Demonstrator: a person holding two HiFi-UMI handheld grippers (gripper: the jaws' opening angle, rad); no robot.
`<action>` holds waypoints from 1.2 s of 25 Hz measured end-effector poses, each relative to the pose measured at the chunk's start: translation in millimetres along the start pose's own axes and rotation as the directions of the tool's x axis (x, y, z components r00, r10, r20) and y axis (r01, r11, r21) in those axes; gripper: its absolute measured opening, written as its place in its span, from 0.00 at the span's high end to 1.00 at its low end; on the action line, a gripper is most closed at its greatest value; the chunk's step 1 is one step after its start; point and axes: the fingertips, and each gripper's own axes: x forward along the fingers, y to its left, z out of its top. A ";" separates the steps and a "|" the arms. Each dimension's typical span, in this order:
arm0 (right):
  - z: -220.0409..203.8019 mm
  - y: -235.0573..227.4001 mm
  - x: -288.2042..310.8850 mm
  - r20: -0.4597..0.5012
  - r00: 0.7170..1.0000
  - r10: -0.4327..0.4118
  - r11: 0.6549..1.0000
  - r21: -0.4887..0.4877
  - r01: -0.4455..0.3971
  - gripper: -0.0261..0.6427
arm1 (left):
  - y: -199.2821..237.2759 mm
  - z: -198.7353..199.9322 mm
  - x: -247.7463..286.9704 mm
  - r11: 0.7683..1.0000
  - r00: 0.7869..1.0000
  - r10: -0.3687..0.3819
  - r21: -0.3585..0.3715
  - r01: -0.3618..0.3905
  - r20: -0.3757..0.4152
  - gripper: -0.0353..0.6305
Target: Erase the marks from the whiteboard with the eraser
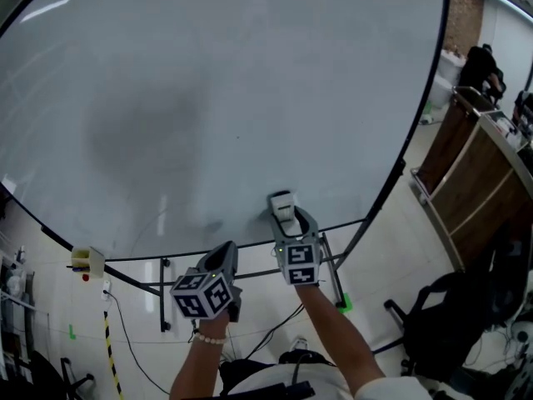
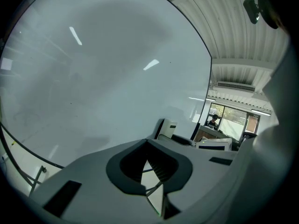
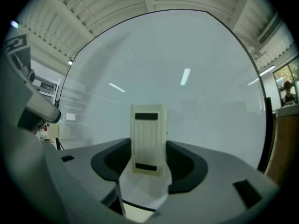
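Right gripper point(image 1: 287, 221): clamped on the eraser point(image 1: 284, 205), jaws pressed against its two long sides, nothing else between them. In the right gripper view, ribbed cream back of the eraser point(image 3: 148, 139) facing the camera, upright, standing out past the jaw tips. Eraser low on the whiteboard point(image 1: 250, 82), just above the bottom edge point(image 1: 166, 255) and right of the middle; actual contact with the surface not clear.

Left gripper point(image 1: 223, 255): jaws closed tip to tip, empty. Held just left of the right gripper, below the bottom edge, clear of the board face.

Room to move: broad pale surface open above and to the left of the eraser, with a dim grey patch point(image 1: 141, 132) left of centre. Much less room downward, with the bottom edge close under the eraser. To the right, dark frame point(image 1: 420, 132) curving down toward the lower corner, nearer than the left side.

Under the board: dark stand tubes point(image 1: 162, 294), a cable on pale floor, green tape point(image 1: 344, 304) by one foot. Small yellow box point(image 1: 87, 261) hanging at the lower left edge. Off the right edge: wooden counter point(image 1: 466, 165) near the frame, black chair point(image 1: 450, 315) lower down, a person point(image 1: 481, 65) far back.
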 end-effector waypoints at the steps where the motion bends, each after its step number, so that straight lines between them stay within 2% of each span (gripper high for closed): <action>1: -1.1 -11.6 -2.6 0.000 1.000 -0.008 1.000 0.002 0.008 0.57 | -6.1 -3.0 5.8 1.000 1.000 -0.002 0.001 0.002 -0.005 0.97; 15: -10.4 -184.3 -39.7 0.024 0.996 -0.086 0.995 -0.052 0.087 0.57 | -106.0 -44.0 90.9 0.992 0.987 -0.114 0.041 0.119 -0.113 0.97; 24: -22.7 -260.3 -56.9 0.007 0.990 -0.138 0.990 -0.033 0.138 0.57 | -143.3 -62.1 120.2 0.984 0.973 -0.155 0.061 0.167 -0.173 0.97; 30: -27.0 -291.0 -62.7 0.014 0.987 -0.158 0.987 -0.032 0.158 0.57 | -150.9 -67.0 128.7 0.983 0.969 -0.157 0.065 0.173 -0.193 0.97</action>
